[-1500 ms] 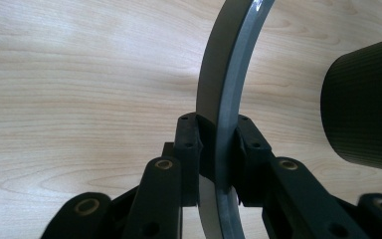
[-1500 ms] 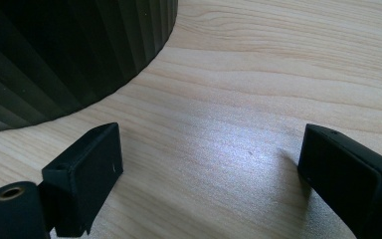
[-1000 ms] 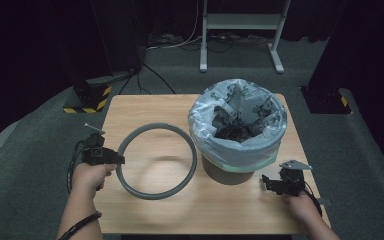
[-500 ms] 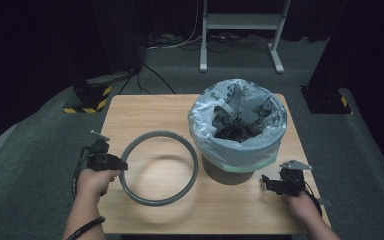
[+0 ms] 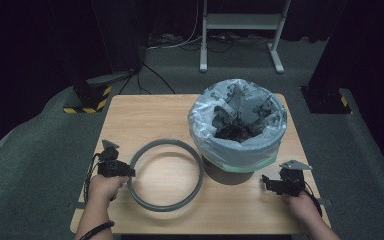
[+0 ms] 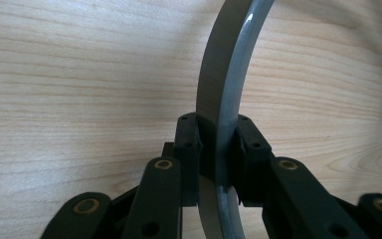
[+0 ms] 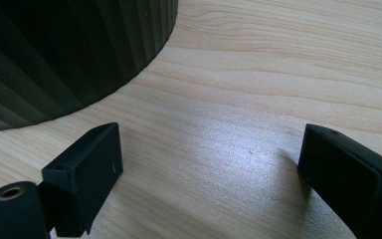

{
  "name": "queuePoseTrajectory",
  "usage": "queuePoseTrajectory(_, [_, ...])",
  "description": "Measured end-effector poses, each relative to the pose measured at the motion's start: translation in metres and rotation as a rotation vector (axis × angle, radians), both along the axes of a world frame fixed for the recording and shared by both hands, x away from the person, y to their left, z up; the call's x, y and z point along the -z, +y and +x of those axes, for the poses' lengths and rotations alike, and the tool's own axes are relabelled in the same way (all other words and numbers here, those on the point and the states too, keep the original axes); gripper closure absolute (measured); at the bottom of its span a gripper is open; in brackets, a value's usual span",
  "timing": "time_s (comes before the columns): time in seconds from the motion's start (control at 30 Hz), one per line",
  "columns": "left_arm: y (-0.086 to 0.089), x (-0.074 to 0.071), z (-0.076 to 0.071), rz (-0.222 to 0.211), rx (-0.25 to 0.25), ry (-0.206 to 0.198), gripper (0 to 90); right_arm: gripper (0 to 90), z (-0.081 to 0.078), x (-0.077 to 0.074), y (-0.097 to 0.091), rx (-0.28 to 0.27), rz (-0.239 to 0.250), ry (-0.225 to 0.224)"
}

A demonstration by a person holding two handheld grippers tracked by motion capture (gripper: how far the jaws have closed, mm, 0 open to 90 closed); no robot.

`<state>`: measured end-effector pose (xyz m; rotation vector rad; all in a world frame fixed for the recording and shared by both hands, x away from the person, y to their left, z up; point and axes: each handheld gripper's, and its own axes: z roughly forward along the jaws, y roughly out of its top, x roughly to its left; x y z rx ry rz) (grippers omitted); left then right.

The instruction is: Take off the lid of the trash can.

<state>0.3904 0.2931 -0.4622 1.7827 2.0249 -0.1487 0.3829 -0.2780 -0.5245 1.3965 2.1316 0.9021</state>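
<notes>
A grey plastic ring [image 5: 166,175] lies on the wooden table [image 5: 145,120], left of a dark ribbed bin [image 5: 235,127] lined with a pale bag. My left gripper [image 5: 125,172] is shut on the ring's left edge; in the left gripper view the ring [image 6: 226,74] runs up from between the black pads [image 6: 189,149]. My right gripper [image 5: 267,182] rests near the table's front right corner, beside the bin's base. Its jaws stand wide apart over bare wood, with the bin's ribbed wall [image 7: 69,50] at the upper left in the right gripper view.
The bin's bag [image 5: 237,107] holds dark crumpled material. Grey carpet surrounds the table. A white metal stand [image 5: 240,30] and a black post with a yellow-striped base [image 5: 87,102] stand beyond the far edge.
My left gripper has sunk with the ring, bringing it down toward the table and slightly nearer the front edge. The right gripper has stayed where it was.
</notes>
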Motion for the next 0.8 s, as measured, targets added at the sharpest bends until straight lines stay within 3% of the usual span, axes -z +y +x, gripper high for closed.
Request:
queuePoseTrajectory(0.23, [-0.007,0.008,0.000,0.029,0.005,0.004,75.6,9.9,0.000,0.000,0.000,0.000,0.000,-0.001])
queuePoseTrajectory(0.8, [-0.012,0.026,-0.003,0.035,0.006,0.020,75.1,9.9,0.000,0.000,0.000,0.001,0.001,0.001])
